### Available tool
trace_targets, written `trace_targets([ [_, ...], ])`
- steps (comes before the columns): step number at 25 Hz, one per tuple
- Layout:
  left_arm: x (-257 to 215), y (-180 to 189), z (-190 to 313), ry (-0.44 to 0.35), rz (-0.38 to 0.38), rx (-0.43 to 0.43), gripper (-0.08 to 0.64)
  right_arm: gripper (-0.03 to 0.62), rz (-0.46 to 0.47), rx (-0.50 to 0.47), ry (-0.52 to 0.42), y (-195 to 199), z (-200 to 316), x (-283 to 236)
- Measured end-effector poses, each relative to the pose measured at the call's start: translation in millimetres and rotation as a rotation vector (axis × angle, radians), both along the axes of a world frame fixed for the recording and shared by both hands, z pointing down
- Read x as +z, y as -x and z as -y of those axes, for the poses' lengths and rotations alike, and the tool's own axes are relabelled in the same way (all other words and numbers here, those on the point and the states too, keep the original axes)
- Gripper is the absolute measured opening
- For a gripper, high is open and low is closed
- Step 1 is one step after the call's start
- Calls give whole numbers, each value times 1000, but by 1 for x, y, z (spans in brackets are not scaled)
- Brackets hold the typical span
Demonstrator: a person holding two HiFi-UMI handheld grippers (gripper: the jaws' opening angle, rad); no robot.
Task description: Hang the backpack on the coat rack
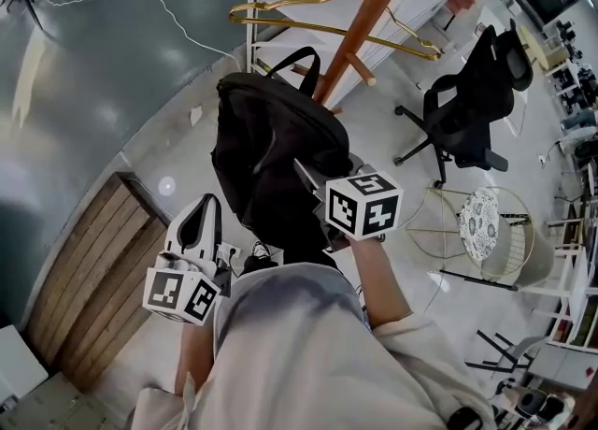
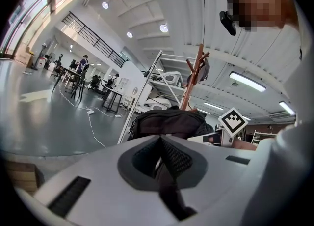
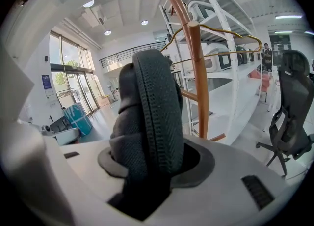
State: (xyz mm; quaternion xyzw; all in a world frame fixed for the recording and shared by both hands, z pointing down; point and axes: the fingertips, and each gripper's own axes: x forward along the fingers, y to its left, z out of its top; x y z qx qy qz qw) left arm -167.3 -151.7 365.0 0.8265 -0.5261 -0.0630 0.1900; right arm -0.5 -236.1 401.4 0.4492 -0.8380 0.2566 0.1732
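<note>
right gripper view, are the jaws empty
No, the right gripper is clamped on a padded backpack strap that stands up between its jaws.

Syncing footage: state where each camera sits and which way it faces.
Head view: on the person's head, looking steeply down at backpack, coat rack, left gripper, right gripper, forearms.
Left gripper view: on the left gripper, facing backpack and coat rack past shut jaws; sleeve at right.
Right gripper view: on the right gripper, jaws clamped on strap, facing coat rack.
Shared: coat rack in all.

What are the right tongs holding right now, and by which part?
The black backpack, gripped by its padded strap between the right tongs.
</note>
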Motion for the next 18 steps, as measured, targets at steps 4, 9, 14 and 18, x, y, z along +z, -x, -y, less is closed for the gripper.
trace_targets([
  [4, 1, -8, 5, 13, -8, 13, 6, 195, 9, 3, 16, -1, 11, 5],
  [9, 6, -15, 10, 29, -14, 17, 6, 196, 16, 6, 36, -4, 22, 13],
  [14, 8, -23, 16, 48, -9, 28, 6, 198, 14, 7, 47, -4, 31, 17],
  [18, 10, -22, 20, 52, -7, 28, 6, 199, 26, 14, 57, -4, 36, 22],
])
